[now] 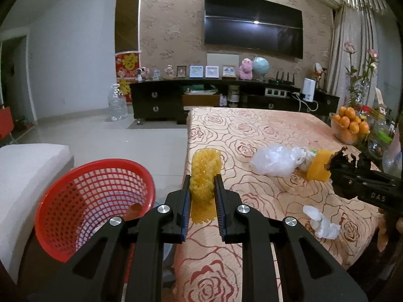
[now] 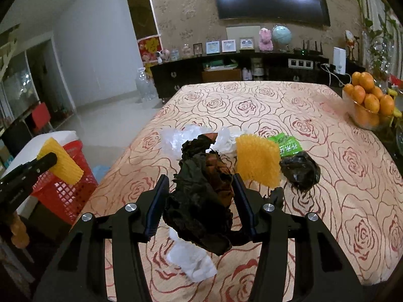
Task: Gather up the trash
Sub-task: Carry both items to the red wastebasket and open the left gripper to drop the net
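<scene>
Both hands are loaded, and nothing they carry has reached the bin yet. The left tongs [image 1: 202, 196] are clamped on a yellow foam fruit-net sleeve [image 1: 204, 176], held near the counter's left edge and just beside the red plastic mesh basket [image 1: 95, 201] that stands on the floor below that edge. The basket looks nearly empty; something small and orange-brown seems to lie at its bottom, though I cannot tell what it is. The right tongs [image 2: 201, 201] grip a crumpled black plastic bag with a brownish patch [image 2: 204, 196], lifted clear of the rose-patterned tablecloth on the counter [image 2: 327, 151].

By my reckoning the job is in its early half. Left on the cloth are:

- a clear crumpled plastic bag [image 2: 176, 138] with white crumpled stuff beside it,
- a second yellow foam net sleeve [image 2: 257, 161],
- a green printed wrapper [image 2: 287, 146],
- another small wad of black plastic [image 2: 299, 171],
- a crumpled white tissue [image 2: 191, 259] close to the near edge.

The glass bowl of oranges [image 2: 367, 100] at the far right is surely not rubbish (it should stay put). The next call is to drop both held pieces into the basket, the left one first since it is nearer.
</scene>
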Action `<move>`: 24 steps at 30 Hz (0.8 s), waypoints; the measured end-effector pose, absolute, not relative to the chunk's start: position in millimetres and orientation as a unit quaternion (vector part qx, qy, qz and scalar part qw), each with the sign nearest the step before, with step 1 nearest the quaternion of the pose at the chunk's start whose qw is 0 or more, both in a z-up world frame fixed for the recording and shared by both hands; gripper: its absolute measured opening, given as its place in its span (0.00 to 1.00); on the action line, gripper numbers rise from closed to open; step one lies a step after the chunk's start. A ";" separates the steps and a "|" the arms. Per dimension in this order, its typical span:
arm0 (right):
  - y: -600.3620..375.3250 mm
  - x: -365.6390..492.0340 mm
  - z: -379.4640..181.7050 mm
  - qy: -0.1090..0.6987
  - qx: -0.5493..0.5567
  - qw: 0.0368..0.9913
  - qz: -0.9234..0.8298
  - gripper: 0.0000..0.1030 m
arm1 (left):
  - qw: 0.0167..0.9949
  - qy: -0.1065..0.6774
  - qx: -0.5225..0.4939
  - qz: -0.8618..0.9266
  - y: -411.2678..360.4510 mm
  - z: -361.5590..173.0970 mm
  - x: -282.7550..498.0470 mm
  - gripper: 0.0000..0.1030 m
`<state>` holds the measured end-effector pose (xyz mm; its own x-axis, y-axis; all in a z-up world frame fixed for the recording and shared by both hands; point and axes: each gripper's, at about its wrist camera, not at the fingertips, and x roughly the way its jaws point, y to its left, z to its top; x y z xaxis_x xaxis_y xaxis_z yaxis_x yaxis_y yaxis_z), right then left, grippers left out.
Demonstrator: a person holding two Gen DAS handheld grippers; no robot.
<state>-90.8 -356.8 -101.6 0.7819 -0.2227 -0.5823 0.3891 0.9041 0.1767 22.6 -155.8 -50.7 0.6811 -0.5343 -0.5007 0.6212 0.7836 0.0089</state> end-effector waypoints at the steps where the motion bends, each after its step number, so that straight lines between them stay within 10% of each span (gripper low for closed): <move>1: -355.9 -91.0 -101.5 0.287 0.146 0.933 -0.164 0.49 | 0.913 0.243 0.090 -0.314 -154.6 -50.1 22.8 0.16; 24: -289.7 -60.1 -70.7 0.288 0.098 0.942 -0.140 0.49 | 0.942 0.211 0.101 -0.240 -91.8 -20.5 46.6 0.16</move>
